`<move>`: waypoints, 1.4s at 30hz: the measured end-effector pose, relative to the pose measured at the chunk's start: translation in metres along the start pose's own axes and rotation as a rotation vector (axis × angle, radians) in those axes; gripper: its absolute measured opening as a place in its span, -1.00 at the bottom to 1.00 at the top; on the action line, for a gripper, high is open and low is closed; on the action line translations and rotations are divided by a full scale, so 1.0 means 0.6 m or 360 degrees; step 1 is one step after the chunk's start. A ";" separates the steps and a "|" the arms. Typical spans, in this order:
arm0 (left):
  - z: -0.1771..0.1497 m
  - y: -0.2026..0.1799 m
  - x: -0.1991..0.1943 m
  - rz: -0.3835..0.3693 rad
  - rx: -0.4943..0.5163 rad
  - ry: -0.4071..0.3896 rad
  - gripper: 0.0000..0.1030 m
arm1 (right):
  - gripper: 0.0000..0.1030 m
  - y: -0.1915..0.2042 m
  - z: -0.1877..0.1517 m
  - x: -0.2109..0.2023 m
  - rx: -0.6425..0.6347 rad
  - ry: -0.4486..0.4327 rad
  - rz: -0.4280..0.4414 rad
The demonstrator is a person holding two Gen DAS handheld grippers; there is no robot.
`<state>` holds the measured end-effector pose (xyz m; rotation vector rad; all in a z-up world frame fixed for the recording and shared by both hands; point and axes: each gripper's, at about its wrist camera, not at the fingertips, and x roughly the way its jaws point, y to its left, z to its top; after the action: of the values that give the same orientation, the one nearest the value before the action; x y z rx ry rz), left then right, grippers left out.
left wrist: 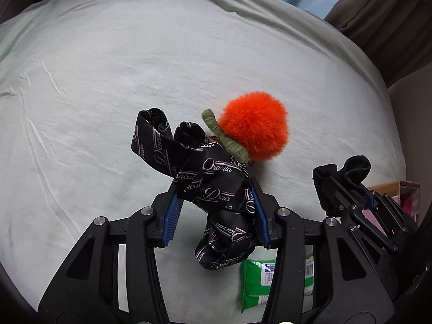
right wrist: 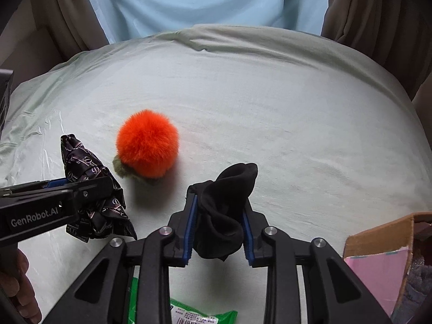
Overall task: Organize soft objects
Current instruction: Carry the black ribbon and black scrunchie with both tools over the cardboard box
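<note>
My left gripper (left wrist: 216, 197) is shut on a black printed scarf (left wrist: 216, 186), held bunched above the bed; it also shows in the right wrist view (right wrist: 94, 186). My right gripper (right wrist: 220, 213) is shut on a black sock (right wrist: 224, 210), also seen in the left wrist view (left wrist: 348, 172) at the right. An orange fluffy pom-pom (left wrist: 255, 129) with an olive green band (left wrist: 224, 137) lies on the pale green sheet (left wrist: 135, 81) just beyond the scarf; it also shows in the right wrist view (right wrist: 147, 143), left of the sock.
A green wipes packet (left wrist: 259, 280) lies on the sheet under the grippers, also visible in the right wrist view (right wrist: 205, 316). A cardboard box (right wrist: 378, 240) with a pink lining stands at the right edge of the bed. Curtains hang behind.
</note>
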<state>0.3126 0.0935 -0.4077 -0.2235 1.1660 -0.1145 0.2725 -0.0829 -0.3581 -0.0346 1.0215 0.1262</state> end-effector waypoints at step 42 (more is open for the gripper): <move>-0.131 -0.530 -0.397 -0.0321 0.0584 -0.0221 -0.16 | -0.47 -0.334 -0.039 -0.601 0.0448 -0.0278 -0.0237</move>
<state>0.1557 -0.1756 -0.1494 -0.0226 0.9629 -0.4791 0.0911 -0.3157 -0.0688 0.1537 0.8515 -0.1488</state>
